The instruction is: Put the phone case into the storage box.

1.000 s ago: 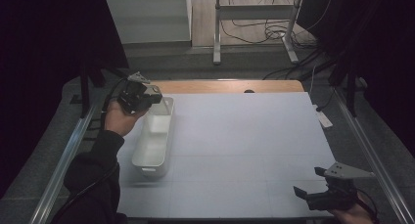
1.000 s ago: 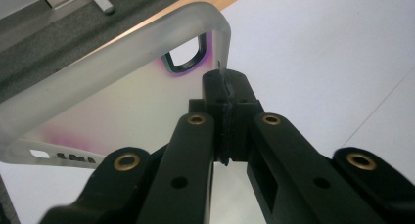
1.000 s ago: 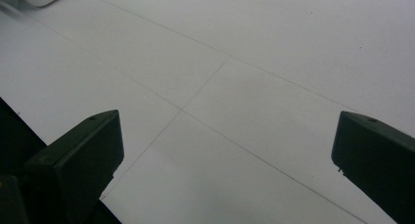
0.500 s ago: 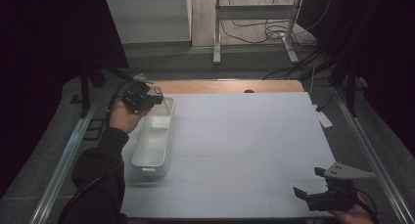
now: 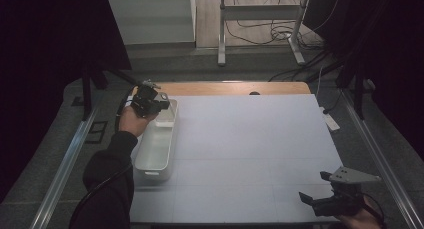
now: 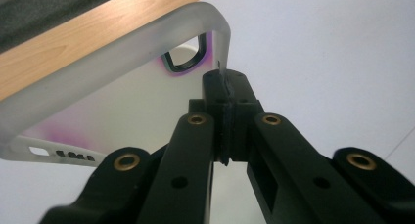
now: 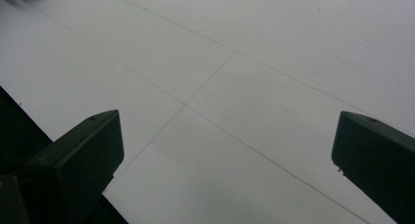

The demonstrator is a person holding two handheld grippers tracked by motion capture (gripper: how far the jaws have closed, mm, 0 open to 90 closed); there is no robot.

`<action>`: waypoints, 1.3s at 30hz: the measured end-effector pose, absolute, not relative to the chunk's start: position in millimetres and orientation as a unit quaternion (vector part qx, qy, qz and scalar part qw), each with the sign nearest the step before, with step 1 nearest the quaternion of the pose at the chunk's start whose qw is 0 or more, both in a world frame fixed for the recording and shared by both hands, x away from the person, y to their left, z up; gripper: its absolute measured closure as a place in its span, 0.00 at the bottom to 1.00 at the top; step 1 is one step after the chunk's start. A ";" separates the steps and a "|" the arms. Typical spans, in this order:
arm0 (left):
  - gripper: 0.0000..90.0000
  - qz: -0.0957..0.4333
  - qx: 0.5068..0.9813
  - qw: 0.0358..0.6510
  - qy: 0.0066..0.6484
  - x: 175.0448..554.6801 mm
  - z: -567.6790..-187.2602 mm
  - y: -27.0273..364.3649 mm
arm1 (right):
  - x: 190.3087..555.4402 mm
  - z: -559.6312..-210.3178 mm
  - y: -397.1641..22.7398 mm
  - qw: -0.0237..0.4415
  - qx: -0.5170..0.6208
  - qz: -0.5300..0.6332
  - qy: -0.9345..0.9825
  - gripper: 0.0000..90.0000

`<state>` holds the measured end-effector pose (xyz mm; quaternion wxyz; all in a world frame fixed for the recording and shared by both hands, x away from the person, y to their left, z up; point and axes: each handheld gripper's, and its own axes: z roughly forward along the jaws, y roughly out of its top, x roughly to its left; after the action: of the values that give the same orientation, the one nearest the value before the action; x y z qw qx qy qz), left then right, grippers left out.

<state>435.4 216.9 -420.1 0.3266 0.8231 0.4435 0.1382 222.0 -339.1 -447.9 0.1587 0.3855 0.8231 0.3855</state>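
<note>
My left gripper hovers over the far end of a long white tray at the table's left side. In the left gripper view its jaws are shut on the rim of a frosted, translucent phone case with a dark camera cutout. In the high view the case shows as a pale patch just over the tray's far end. My right gripper rests low at the front right corner. In its own view the right gripper stands open, with bare white tabletop between the jaws.
The white table has a wooden strip along its far edge, and that strip lies just behind the case. Metal rails run down both sides. A stand and cables sit on the floor beyond.
The left hand and gripper have shifted slightly right and towards the tray, still holding the case. The right gripper has stayed put.
</note>
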 end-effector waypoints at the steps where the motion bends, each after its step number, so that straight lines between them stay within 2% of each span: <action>1: 0.99 0.137 0.823 0.326 0.444 436.3 -421.7 216.9 | 222.1 -448.0 -339.0 0.159 0.385 0.385 0.823 0.00; 26: 0.99 0.117 0.819 0.322 0.461 455.3 -444.3 212.5 | 221.9 -448.1 -337.6 0.160 0.380 0.380 0.828 0.00; 39: 0.97 0.123 0.810 0.331 0.468 463.6 -449.2 208.3 | 221.4 -448.1 -337.3 0.160 0.379 0.380 0.828 0.00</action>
<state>463.6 208.3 -449.2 0.3308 0.8104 0.4676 0.1228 221.4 -337.3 -448.1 0.1603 0.3794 0.8282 0.3800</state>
